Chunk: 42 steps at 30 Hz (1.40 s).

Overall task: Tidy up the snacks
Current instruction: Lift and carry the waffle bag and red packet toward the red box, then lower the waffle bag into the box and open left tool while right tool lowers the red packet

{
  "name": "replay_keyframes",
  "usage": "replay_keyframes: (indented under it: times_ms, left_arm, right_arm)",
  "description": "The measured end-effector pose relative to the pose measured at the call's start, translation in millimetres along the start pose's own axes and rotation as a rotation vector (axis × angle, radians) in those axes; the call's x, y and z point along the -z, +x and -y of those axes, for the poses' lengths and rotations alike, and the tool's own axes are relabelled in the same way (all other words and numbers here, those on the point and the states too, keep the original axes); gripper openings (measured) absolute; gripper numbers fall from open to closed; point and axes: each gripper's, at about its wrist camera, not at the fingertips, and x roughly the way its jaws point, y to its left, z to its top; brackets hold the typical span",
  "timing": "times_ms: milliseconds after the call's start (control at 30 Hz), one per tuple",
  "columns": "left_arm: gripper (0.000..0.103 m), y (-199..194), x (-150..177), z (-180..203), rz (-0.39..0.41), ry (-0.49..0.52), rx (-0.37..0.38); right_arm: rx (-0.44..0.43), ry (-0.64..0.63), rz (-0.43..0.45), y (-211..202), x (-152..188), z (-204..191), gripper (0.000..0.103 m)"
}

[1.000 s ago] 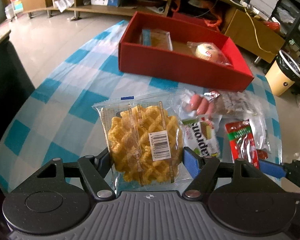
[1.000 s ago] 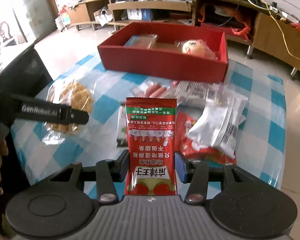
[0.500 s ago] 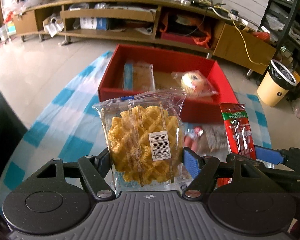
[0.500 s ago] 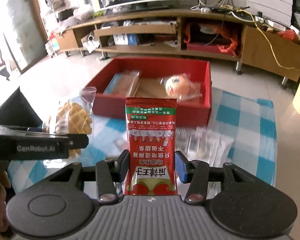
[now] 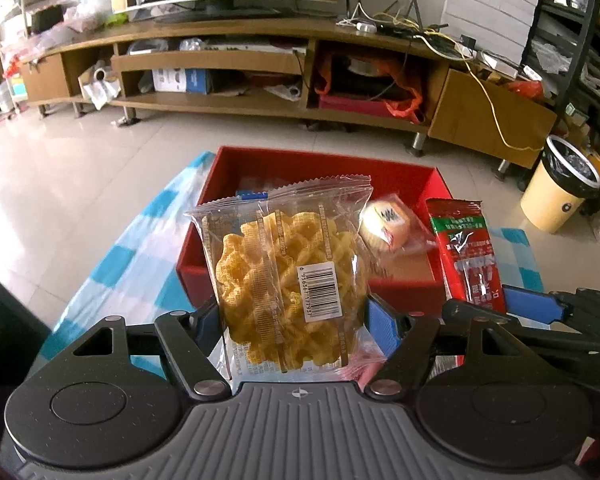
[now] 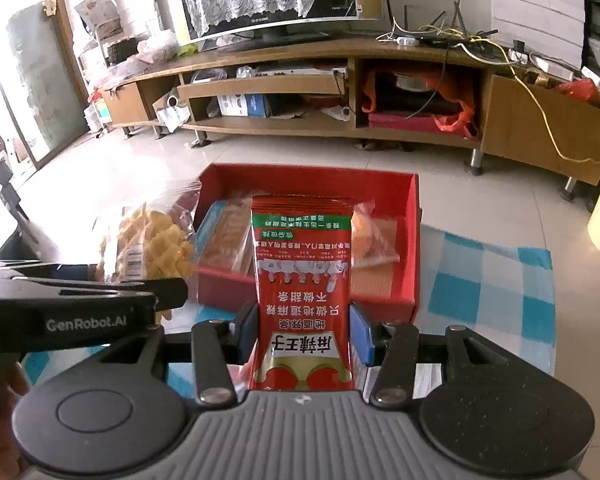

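My left gripper (image 5: 294,322) is shut on a clear bag of yellow lattice crisps (image 5: 288,276) and holds it upright just before the near wall of the red box (image 5: 396,168). My right gripper (image 6: 302,330) is shut on a red snack packet (image 6: 304,292), also at the box's near wall (image 6: 414,248). Each held snack shows in the other view: the red packet (image 5: 470,256) at right, the crisps (image 6: 152,248) at left. The box holds a flat biscuit pack (image 6: 226,236) and a round wrapped cake (image 5: 388,226).
The box sits on a blue-and-white checked tablecloth (image 6: 488,280). Beyond the table's far edge is tiled floor, a long wooden TV cabinet (image 5: 260,64) and a yellow waste bin (image 5: 560,184) at right. The left gripper's arm (image 6: 72,308) lies close beside my right gripper.
Both grippers have risen and moved forward from the loose snacks on the table to the red box, each carrying its snack. The box is now much nearer in both views.
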Motion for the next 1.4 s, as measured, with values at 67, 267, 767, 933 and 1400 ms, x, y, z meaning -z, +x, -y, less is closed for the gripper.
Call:
replay_keyframes:
  times_ms: [67, 267, 767, 933, 1400]
  left_arm:
    - [0.078, 4.4, -6.6, 0.5, 0.003, -0.003, -0.003]
    - [0.078, 16.1, -23.7, 2.4, 0.017, 0.003, -0.022]
    - [0.078, 53.1, -55.8, 10.4, 0.009, 0.002, -0.042]
    - [0.078, 66.8, -58.1, 11.6, -0.006, 0.007, -0.054]
    - [0.079, 96.4, -60.5, 7.2, -0.058, -0.003, -0.085]
  right_arm:
    - [0.001, 0.004, 0.003, 4.5, -5.9, 1.5, 0.048]
    - [0.001, 0.019, 0.012, 18.8, -24.5, 7.5, 0.048]
    - [0.009, 0.088, -0.001, 62.1, -57.8, 32.0, 0.048]
    - [0.014, 0.097, -0.029, 82.5, -62.7, 38.0, 0.048]
    - [0.033, 0.087, -0.083, 112.3, -65.4, 37.9, 0.05]
